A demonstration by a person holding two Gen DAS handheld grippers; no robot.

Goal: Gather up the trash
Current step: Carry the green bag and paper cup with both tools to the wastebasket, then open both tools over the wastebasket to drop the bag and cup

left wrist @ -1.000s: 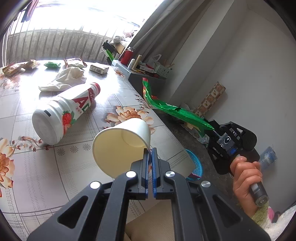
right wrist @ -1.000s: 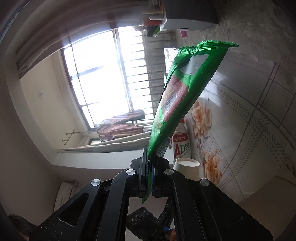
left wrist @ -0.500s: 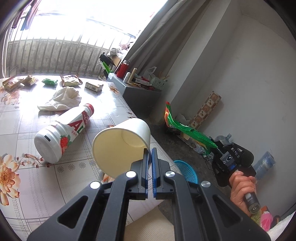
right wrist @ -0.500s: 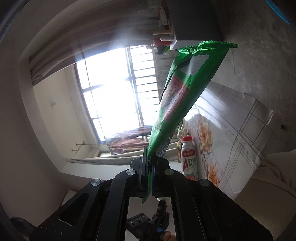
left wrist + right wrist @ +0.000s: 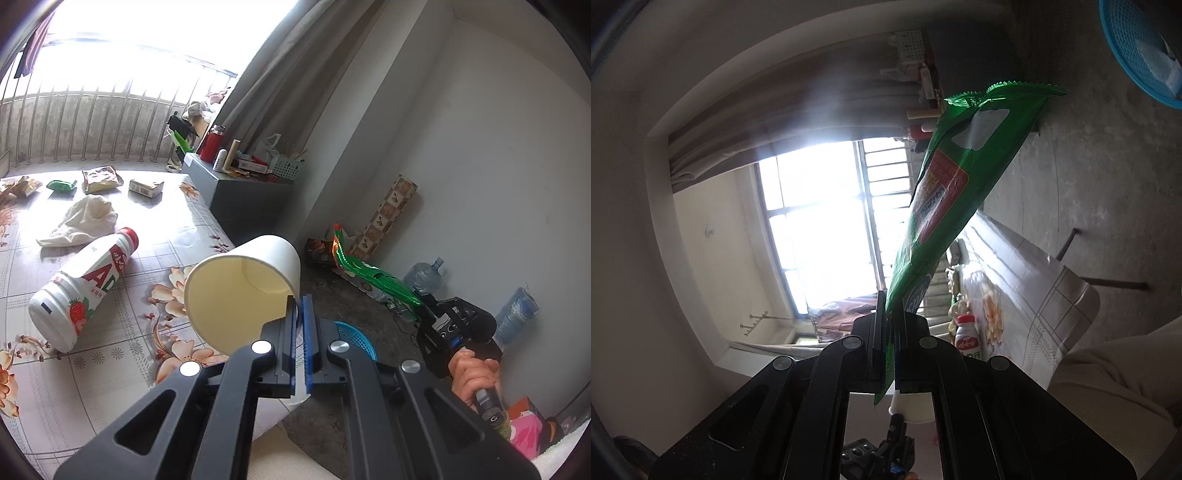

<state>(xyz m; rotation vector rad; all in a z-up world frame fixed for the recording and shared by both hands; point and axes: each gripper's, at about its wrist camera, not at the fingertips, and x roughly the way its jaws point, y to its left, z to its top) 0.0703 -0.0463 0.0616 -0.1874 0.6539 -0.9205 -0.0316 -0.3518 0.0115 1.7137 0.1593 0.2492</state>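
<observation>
the left gripper (image 5: 302,306) is closed tight on the rim of a white paper cup (image 5: 242,286), which lies on its side in the air with its open mouth facing the camera, above the near right edge of the tabletop (image 5: 110,362). the right gripper (image 5: 889,325) is clamped on one end of a long green snack wrapper (image 5: 956,192); in the left wrist view that wrapper (image 5: 369,271) sticks out leftward over the floor, well right of the tabletop, with the right hand (image 5: 471,373) on the handle below it. a blue plastic basket (image 5: 354,338) sits on the floor beside the tabletop edge, just behind the left gripper; in the right wrist view the basket (image 5: 1126,48) shows at the top right corner.

on the flowered tabletop a white yogurt bottle (image 5: 79,290) with a red cap lies on its side to the left of the cup. farther off lie a crumpled white tissue (image 5: 83,221), a small green packet (image 5: 61,184) and two more wrappers (image 5: 101,179) near the far edge.
</observation>
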